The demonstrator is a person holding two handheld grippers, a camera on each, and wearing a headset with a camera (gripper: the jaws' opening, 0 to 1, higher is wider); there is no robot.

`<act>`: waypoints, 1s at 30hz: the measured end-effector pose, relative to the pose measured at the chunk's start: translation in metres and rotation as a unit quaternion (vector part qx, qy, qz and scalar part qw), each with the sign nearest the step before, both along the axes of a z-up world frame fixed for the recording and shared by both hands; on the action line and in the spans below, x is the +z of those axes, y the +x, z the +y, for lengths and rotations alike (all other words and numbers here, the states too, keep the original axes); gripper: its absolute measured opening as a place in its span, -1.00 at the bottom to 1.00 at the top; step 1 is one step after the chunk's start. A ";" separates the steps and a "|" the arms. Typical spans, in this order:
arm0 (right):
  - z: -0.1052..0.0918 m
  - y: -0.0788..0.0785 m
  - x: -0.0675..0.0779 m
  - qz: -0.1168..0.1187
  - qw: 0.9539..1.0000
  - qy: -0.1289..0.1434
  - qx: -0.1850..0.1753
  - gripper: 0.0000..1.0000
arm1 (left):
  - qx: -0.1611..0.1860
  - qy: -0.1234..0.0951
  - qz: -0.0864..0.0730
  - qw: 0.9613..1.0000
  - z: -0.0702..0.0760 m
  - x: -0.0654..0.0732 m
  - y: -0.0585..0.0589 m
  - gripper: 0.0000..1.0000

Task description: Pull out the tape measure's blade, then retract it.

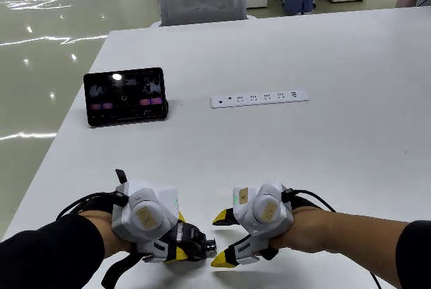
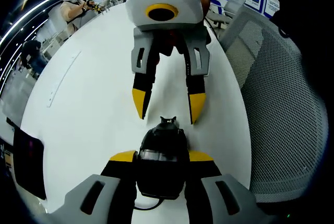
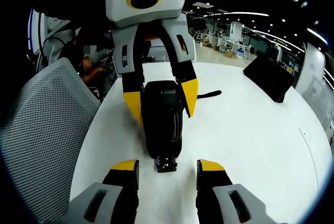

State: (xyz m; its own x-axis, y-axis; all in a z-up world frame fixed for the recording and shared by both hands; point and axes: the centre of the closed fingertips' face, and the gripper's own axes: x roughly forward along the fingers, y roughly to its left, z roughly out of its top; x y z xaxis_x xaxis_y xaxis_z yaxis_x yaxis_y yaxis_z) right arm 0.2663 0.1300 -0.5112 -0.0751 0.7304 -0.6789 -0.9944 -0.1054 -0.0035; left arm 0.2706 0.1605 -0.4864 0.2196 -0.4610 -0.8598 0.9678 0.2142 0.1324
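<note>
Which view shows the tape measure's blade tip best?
Right gripper view: the blade tip points toward the camera, large and unblocked, at the near end of the tape measure. Left gripper view shows it from behind, past the case. Head view shows it tiny, near the bottom of the frame.

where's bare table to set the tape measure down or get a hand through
Free: the wide band of table on the near side of the tablet and power strip; also the stretch right of the strip. Crowded: the near edge, where the left gripper holds the tape measure facing the open right gripper.
</note>
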 end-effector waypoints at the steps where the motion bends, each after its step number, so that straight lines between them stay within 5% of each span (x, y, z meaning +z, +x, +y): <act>1: 0.000 -0.001 -0.001 -0.002 1.000 -0.003 0.005 -0.21 | 0.000 0.000 0.000 1.000 0.000 0.000 0.000 -0.42; 15: 0.005 -0.003 -0.010 0.000 1.000 -0.015 0.025 -0.73 | 0.003 -0.004 0.001 1.000 0.000 -0.002 0.001 -0.42; 19: 0.008 -0.003 -0.013 -0.005 0.999 -0.022 0.026 -0.74 | 0.003 -0.004 0.002 1.000 0.000 -0.003 0.002 -0.42; 20: 0.008 -0.004 -0.013 0.013 1.000 -0.024 0.015 -0.75 | 0.003 -0.005 0.002 1.000 0.000 -0.002 0.001 -0.42; 30: 0.005 -0.002 -0.011 0.030 0.999 -0.022 0.012 -0.78 | 0.007 -0.007 0.002 1.000 0.001 -0.002 0.001 -0.41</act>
